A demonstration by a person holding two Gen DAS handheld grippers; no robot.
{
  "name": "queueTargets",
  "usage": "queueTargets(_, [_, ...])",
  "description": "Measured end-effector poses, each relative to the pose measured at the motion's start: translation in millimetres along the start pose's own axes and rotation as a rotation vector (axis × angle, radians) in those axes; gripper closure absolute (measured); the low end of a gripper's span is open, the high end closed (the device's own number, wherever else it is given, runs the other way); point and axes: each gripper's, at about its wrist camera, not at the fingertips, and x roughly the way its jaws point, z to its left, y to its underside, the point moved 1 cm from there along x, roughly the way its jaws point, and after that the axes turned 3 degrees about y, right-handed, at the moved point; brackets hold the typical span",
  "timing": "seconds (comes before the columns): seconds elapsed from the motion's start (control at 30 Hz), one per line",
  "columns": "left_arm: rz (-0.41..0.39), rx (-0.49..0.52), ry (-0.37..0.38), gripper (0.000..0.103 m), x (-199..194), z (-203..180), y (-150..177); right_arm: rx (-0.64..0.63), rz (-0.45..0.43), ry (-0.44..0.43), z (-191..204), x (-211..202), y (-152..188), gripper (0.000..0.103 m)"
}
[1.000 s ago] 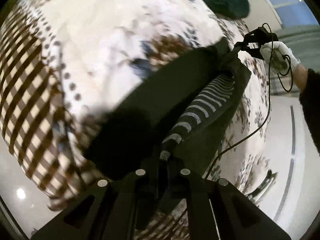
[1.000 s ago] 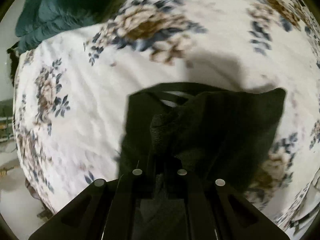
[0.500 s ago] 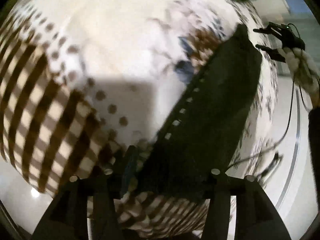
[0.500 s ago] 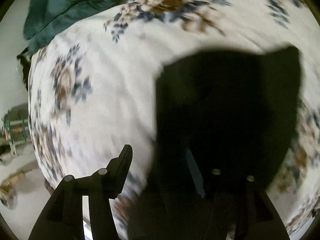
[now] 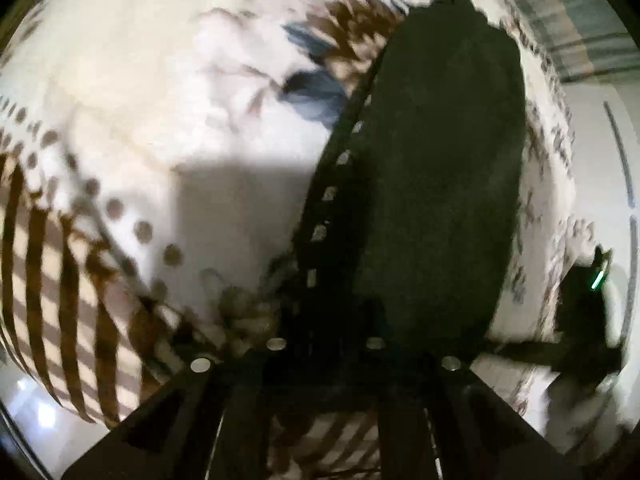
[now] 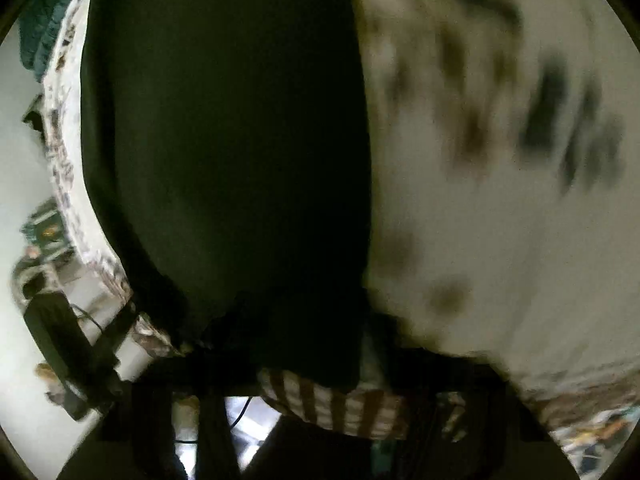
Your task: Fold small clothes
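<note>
A small dark garment [image 5: 436, 184] lies flat on the floral bedsheet [image 5: 168, 80], with a striped band [image 5: 332, 192] along its left edge. My left gripper [image 5: 326, 344] sits at its near end; its fingers stand close together around dark cloth, but blur and shadow hide the grip. In the right wrist view the same garment [image 6: 224, 140] fills the left half. My right gripper [image 6: 320, 392] is at its near edge with its fingers wide apart. The right gripper also shows in the left wrist view [image 5: 584, 320], beside the garment's near right corner.
A brown-and-white checked cloth [image 5: 52, 280] covers the bed's near left edge. It also shows in the right wrist view [image 6: 328, 400]. A teal garment [image 6: 44, 28] lies at the far left. The pale floor [image 5: 600, 160] lies beyond the bed's right edge.
Both grippers released the garment, which now lies flat. The left gripper then narrowed at its near end. The right gripper swung to the near end, beside the left one.
</note>
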Motion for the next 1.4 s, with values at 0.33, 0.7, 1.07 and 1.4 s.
queueTargets(0.33, [0.099, 0.001, -0.029, 0.064, -21, -5, 14, 0.051, -0.026, -0.052, -32, -16, 20, 0.091])
queueTargets(0.7, [-0.148, 0.175, 0.146, 0.046, -51, -112, -147, 0.019, -0.323, -0.159, -21, -171, -106, 0.040])
queueTargets(1.07, [-0.123, 0.408, 0.210, 0.087, 89, -185, -391, 0.066, -0.492, -0.173, 10, -228, -349, 0.041])
queueTargets(1.4, [-0.118, 0.372, 0.220, 0.103, 87, -151, -437, 0.172, -0.554, -0.189, -9, -210, -375, 0.087])
